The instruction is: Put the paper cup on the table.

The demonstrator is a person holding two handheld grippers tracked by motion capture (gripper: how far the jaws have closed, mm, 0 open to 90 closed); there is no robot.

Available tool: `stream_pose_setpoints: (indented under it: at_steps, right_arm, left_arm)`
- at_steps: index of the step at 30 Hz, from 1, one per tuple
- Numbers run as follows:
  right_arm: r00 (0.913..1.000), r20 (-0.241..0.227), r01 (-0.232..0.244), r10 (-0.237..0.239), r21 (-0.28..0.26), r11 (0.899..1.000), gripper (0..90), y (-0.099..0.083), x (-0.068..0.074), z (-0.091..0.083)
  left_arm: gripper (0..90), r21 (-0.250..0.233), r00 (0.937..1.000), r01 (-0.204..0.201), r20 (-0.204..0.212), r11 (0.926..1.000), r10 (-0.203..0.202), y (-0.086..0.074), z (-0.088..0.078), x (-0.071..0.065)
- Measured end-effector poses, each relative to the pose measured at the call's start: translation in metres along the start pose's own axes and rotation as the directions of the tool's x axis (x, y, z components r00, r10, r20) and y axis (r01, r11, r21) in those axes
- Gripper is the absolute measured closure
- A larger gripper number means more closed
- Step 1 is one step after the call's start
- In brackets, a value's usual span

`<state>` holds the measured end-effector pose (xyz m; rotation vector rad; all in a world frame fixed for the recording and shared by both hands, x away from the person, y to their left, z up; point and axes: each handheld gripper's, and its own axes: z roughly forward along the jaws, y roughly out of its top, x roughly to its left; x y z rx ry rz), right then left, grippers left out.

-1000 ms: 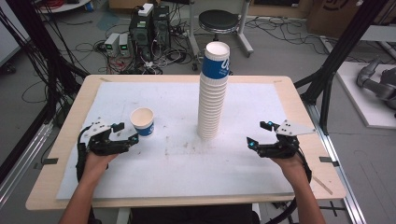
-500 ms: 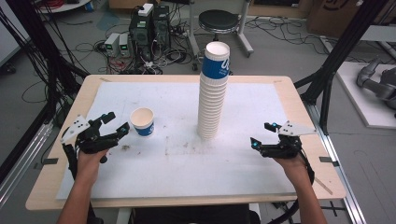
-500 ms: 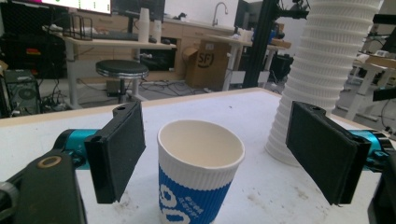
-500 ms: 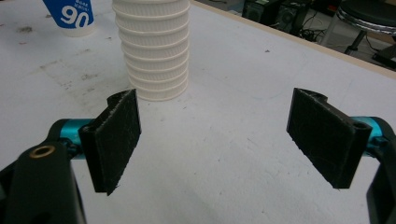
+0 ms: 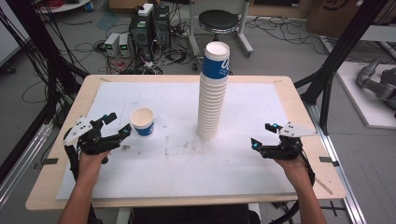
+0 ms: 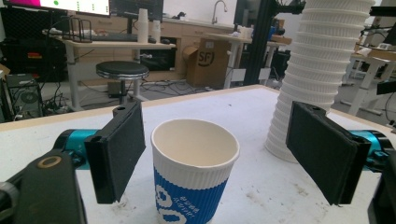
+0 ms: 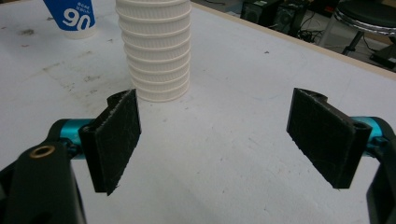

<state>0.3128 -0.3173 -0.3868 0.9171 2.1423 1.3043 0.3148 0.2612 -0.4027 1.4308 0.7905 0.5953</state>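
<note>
A single paper cup, white with a blue band, is standing upright and open-mouthed on the white sheet that is covering the desk, toward the desk's left edge and about midway between its far and near edges. A tall stack of paper cups is rising near the middle of the desk, closer to the far edge, leaning a little, with a blue-banded cup on top.

The left claw is sitting just beside the single cup, on the side toward the left edge, with the person's left hand holding it from the near edge. Its jaws are standing wide apart and gripping nothing. In the left gripper view the cup is standing between the two black pads, apart from both, and the ribbed lower part of the stack is rising behind the other pad.

The right claw is hovering near the desk's right edge, well apart from the stack, held by the right hand. Its jaws are also spread wide and holding nothing. In the right gripper view the bare sheet is lying between the pads, the base of the stack is standing beyond them, and the single cup's blue band is showing at the far corner. Dark smudges are marking the sheet around both.
</note>
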Motion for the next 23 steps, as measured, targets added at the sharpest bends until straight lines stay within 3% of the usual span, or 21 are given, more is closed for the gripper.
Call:
stream_pose_setpoints:
  at_steps: [13,23]
  right_arm:
    - [0.9998,0.002,-0.021,0.021,-0.013,1.000,17.9,-0.0008,-0.0029,-0.0008]
    - [0.9999,-0.012,-0.012,0.011,-0.012,1.000,17.9,-0.0006,-0.0016,0.0015]
  left_arm:
    - [19.7,0.006,1.0000,-0.003,-0.006,1.0000,0.003,-0.0003,-0.0041,0.0003]
    - [19.7,0.019,0.9999,0.008,-0.013,0.9998,-0.008,-0.0037,-0.0028,0.0059]
